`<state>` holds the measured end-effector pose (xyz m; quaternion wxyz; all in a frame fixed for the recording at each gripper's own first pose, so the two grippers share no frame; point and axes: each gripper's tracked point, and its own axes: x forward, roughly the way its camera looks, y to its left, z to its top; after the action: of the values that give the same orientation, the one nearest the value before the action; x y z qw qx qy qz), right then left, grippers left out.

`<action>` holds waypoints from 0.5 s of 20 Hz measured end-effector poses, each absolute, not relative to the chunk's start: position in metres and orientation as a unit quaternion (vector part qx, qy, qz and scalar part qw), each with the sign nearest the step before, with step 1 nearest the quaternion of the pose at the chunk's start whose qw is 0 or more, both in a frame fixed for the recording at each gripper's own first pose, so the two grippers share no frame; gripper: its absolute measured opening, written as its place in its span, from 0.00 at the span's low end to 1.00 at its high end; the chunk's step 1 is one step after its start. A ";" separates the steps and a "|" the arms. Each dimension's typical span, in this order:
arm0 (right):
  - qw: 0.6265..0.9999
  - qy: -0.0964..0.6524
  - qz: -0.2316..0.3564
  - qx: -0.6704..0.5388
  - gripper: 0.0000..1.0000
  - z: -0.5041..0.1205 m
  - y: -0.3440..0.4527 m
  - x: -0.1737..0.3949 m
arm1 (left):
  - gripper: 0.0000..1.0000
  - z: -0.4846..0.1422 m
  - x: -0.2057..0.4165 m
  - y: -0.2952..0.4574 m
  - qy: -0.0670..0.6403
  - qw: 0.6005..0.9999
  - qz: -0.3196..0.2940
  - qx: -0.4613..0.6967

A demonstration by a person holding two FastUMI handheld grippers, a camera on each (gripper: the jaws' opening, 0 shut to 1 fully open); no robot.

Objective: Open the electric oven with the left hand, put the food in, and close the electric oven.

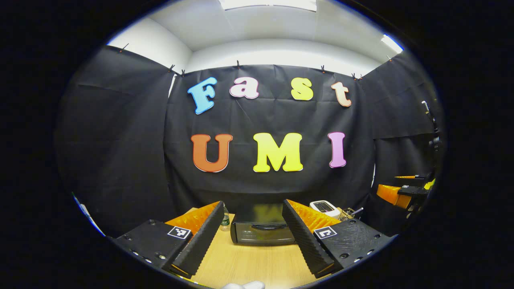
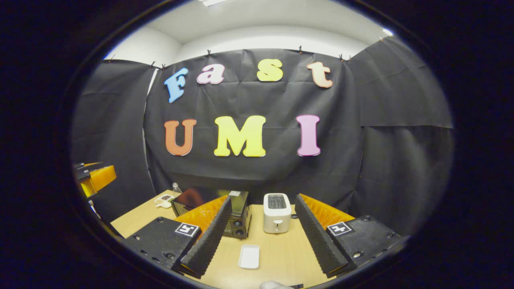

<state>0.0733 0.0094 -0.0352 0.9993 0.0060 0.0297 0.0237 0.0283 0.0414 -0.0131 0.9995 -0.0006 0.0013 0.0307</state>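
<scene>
Wooden table [image 2: 277, 251] carries one closed oven [image 1: 263, 230], one toaster [image 2: 276, 212], one white tray [image 2: 249, 256]; my left gripper [image 1: 252, 237] and right gripper [image 2: 260, 241] are spread, empty.

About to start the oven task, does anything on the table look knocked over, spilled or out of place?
Nothing stands out. The electric oven sits square on the wooden table with its door shut, the toaster stands upright beside it, and the small white tray lies flat in front. No spills show. Both the left gripper and right gripper are open.
</scene>
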 end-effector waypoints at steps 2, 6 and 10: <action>1.000 0.018 0.022 0.004 1.00 -0.024 0.015 0.065 | 0.95 -0.004 0.020 0.046 -0.003 1.000 0.031 -0.003; 1.000 -0.001 0.022 -0.003 1.00 -0.008 0.027 0.043 | 0.95 0.007 0.011 0.051 -0.010 1.000 0.029 -0.003; 1.000 0.000 0.016 0.001 1.00 -0.003 0.032 0.028 | 0.95 0.009 0.006 0.052 -0.012 1.000 0.017 -0.001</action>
<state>0.0279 0.0315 -0.0031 0.9999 0.0011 0.0003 0.0161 0.0060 0.0516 0.0095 0.9998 -0.0014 -0.0122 0.0170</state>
